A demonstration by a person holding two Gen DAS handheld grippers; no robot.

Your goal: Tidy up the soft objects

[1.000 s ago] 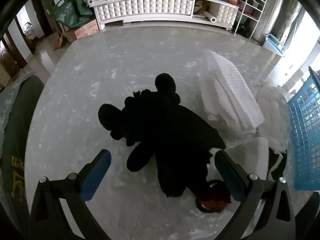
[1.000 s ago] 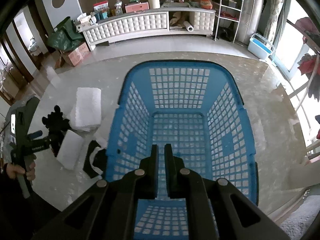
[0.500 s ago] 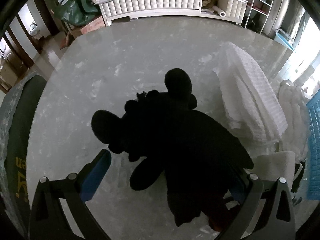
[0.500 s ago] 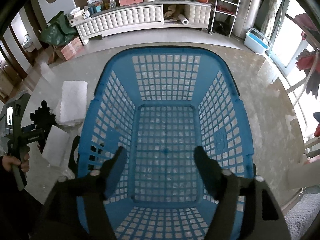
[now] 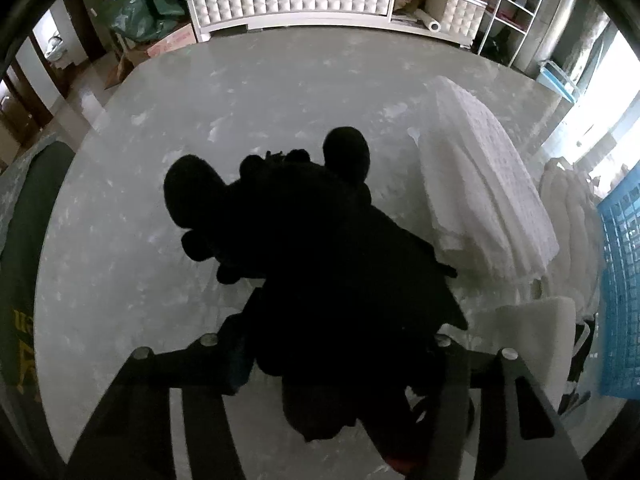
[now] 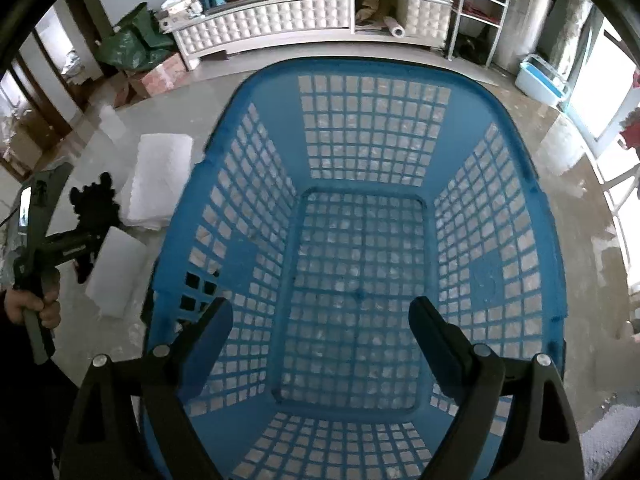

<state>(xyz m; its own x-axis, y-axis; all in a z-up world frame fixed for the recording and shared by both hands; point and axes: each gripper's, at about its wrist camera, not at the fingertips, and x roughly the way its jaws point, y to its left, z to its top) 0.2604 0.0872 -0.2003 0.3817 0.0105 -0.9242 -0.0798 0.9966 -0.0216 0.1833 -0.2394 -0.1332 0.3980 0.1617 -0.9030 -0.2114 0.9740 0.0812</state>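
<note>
A black plush toy (image 5: 312,248) lies on the grey marble table (image 5: 240,92). My left gripper (image 5: 340,356) has closed its jaws on the toy's lower body. The toy also shows small in the right wrist view (image 6: 94,204), held by the left gripper (image 6: 86,240). My right gripper (image 6: 320,328) is open and empty, hovering over the blue lattice basket (image 6: 360,80), which holds nothing. The basket's edge shows in the left wrist view (image 5: 620,280). A folded white towel (image 5: 480,192) lies right of the toy.
A white foam block (image 5: 536,332) and a fluffy white item (image 5: 568,216) lie between the toy and the basket. Black-and-white cloth (image 5: 580,360) lies by the basket's corner. A white cabinet (image 5: 292,0) stands behind the table. A green chair back (image 5: 24,260) is at the left.
My left gripper moved forward and closed on the black plush toy. My right gripper opened from shut and came closer over the basket.
</note>
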